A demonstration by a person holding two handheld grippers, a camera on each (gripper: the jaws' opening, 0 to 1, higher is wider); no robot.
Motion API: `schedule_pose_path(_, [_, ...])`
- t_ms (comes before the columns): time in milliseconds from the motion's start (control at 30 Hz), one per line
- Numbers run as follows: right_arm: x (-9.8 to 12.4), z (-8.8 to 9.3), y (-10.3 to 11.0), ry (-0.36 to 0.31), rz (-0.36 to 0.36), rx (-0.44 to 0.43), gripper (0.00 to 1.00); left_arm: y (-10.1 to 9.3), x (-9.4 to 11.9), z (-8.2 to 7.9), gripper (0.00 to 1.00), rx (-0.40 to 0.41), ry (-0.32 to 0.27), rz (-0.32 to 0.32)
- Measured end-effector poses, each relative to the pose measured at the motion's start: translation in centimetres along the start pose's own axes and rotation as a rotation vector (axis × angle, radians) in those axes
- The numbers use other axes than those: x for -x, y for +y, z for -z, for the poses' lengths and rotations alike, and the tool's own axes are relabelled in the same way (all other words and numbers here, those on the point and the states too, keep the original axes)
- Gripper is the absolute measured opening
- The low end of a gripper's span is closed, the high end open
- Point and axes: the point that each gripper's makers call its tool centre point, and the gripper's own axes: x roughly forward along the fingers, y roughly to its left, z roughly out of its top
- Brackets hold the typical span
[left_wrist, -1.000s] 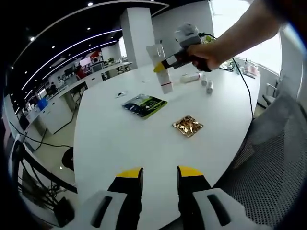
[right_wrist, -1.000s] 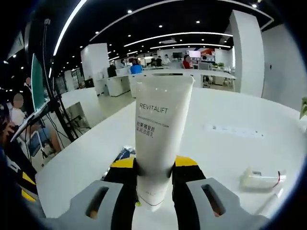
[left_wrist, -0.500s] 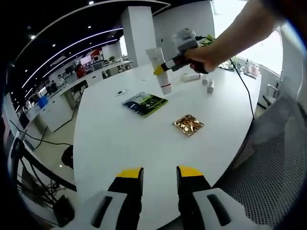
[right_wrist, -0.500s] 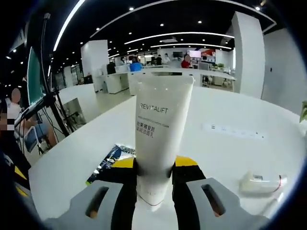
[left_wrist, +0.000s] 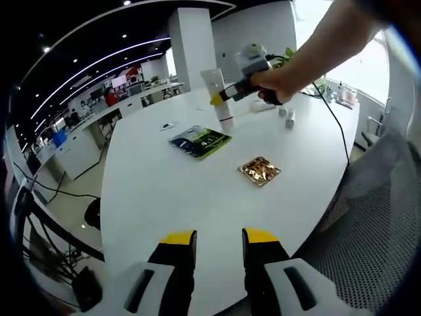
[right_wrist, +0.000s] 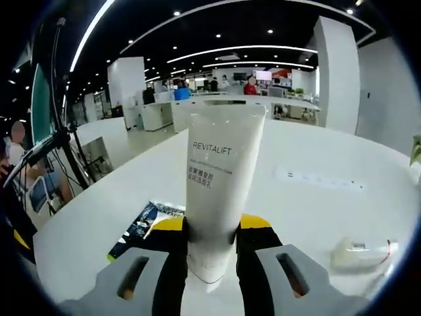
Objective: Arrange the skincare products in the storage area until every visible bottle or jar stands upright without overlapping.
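Note:
My right gripper (right_wrist: 212, 232) is shut on a white tube (right_wrist: 214, 178) marked REVITALIFT, held upright with its cap down. In the left gripper view the same tube (left_wrist: 217, 89) hangs at the far side of the white table (left_wrist: 164, 191), and a hand holds the right gripper (left_wrist: 231, 93) around it; whether the cap touches the table I cannot tell. A small white bottle (right_wrist: 360, 253) lies on its side to the right. Two small jars (left_wrist: 286, 116) and a lying tube (left_wrist: 263, 105) sit behind the hand. My left gripper (left_wrist: 219, 240) stands open over the near table edge, holding nothing.
A green and black sachet (left_wrist: 199, 140) lies flat near the tube, also seen as a sachet (right_wrist: 141, 222) low on the left. A gold foil packet (left_wrist: 260, 170) lies mid-table. A power strip (right_wrist: 319, 179) sits farther back. A mesh chair (left_wrist: 368, 217) stands at the right edge.
The right gripper has carried the tube slightly farther across the table, so the sachet shows more in its view. The left gripper has held still.

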Motion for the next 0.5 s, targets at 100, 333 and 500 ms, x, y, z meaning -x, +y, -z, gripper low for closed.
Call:
schedule_pose_path(100, [-0.3, -0.2, -0.8, -0.015, 0.012, -0.018, 0.25, 0.0, -0.1, 0.1, 0.29, 0.000, 0.002, 0.001])
schedule_pose_path(333, [-0.1, -0.3, -1.2, -0.063, 0.019, -0.038, 0.25, 0.0, 0.0, 0.1, 0.29, 0.007, 0.004, -0.002])
schedule_pose_path(500, [0.8, -0.2, -0.7, -0.085, 0.024, -0.049, 0.25, 0.0, 0.0, 0.1, 0.29, 0.006, 0.004, -0.002])
